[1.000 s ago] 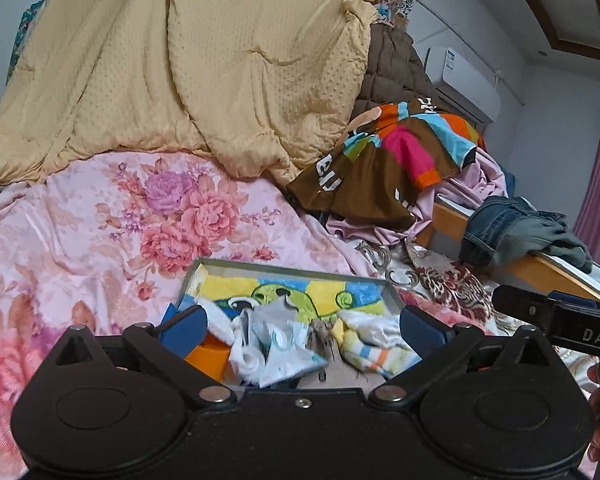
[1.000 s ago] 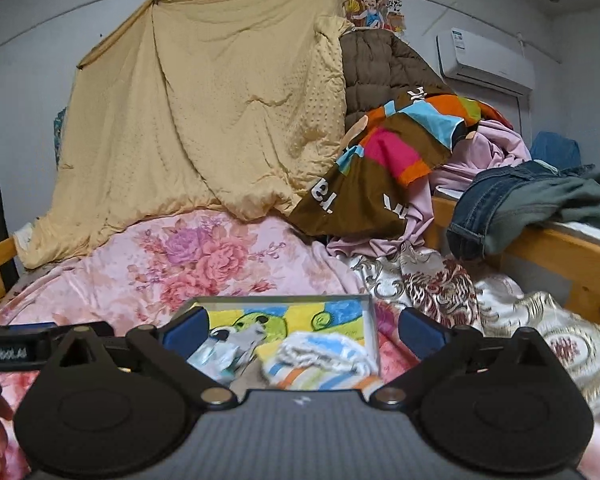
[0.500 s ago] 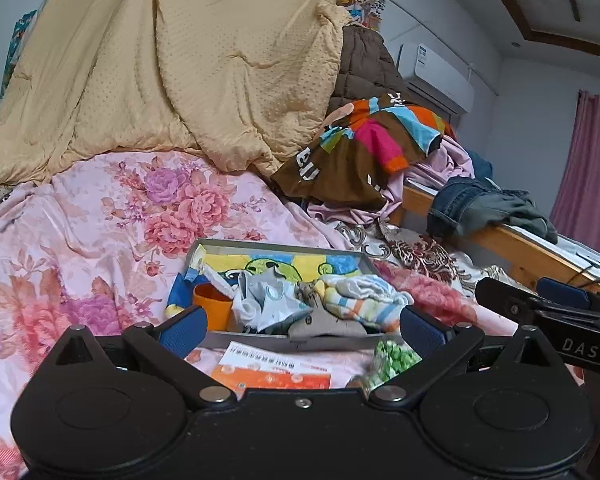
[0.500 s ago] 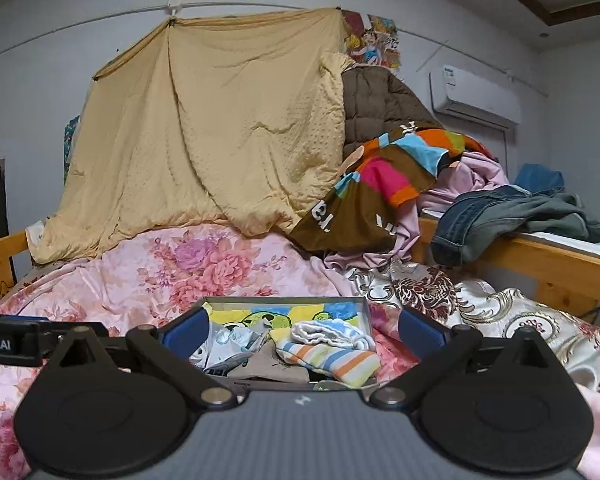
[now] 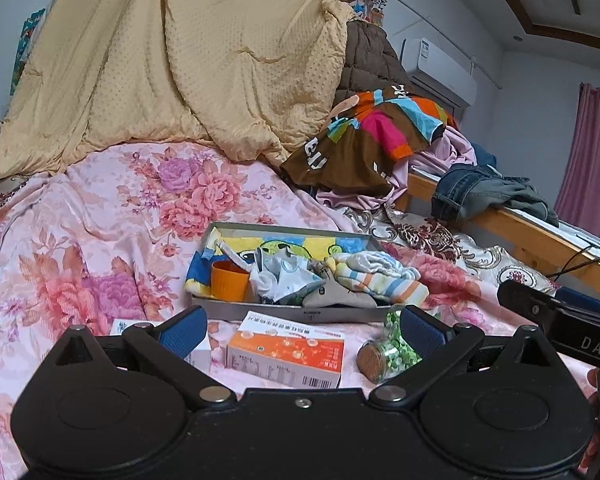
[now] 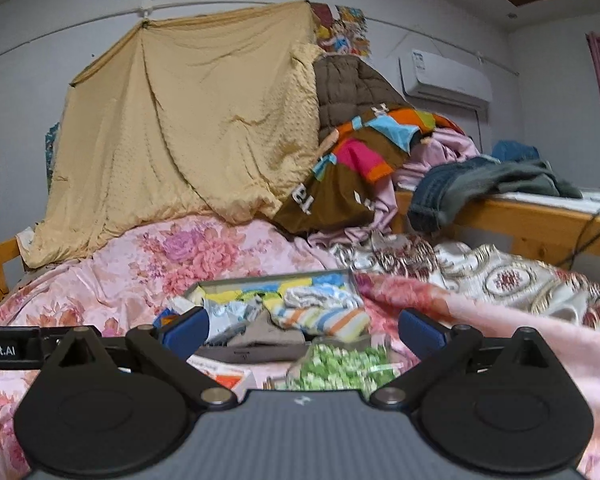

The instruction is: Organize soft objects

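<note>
We take the shallow grey tray (image 5: 284, 312) as our landmark: it lies on the bed ahead of both grippers, and the soft things are heaped inside it — a rolled striped cloth (image 5: 380, 280) in blue, orange and cream at its right end, crumpled pale grey-blue fabric (image 5: 284, 280) in the middle, a flat taupe piece (image 5: 336, 298) against the near wall, all on a bright cartoon-print lining. An orange cup (image 5: 229, 280) stands in the tray's left part. Our left gripper (image 5: 302, 330) has its blue-padded fingers spread wide and empty, short of the tray's near wall; between them, just in front of the tray, lie an orange-and-white carton (image 5: 286, 350) and, to its right, a glass jar (image 5: 388, 350) of green pellets on its side with a cork stopper. A white box (image 5: 198, 354) shows behind the left pad. Our right gripper (image 6: 303, 330) is likewise wide open and holds nothing, the tray's striped cloth beyond its fingertips and the blurred green jar low between them. The tray rests on a glossy pink floral quilt (image 5: 100, 224); behind it hangs a dimpled yellow blanket (image 5: 188, 60), and right of that a pile of clothes, a wooden bed rail (image 5: 540, 236), a wall air conditioner (image 5: 440, 66) and a pink curtain (image 5: 592, 168).
</note>
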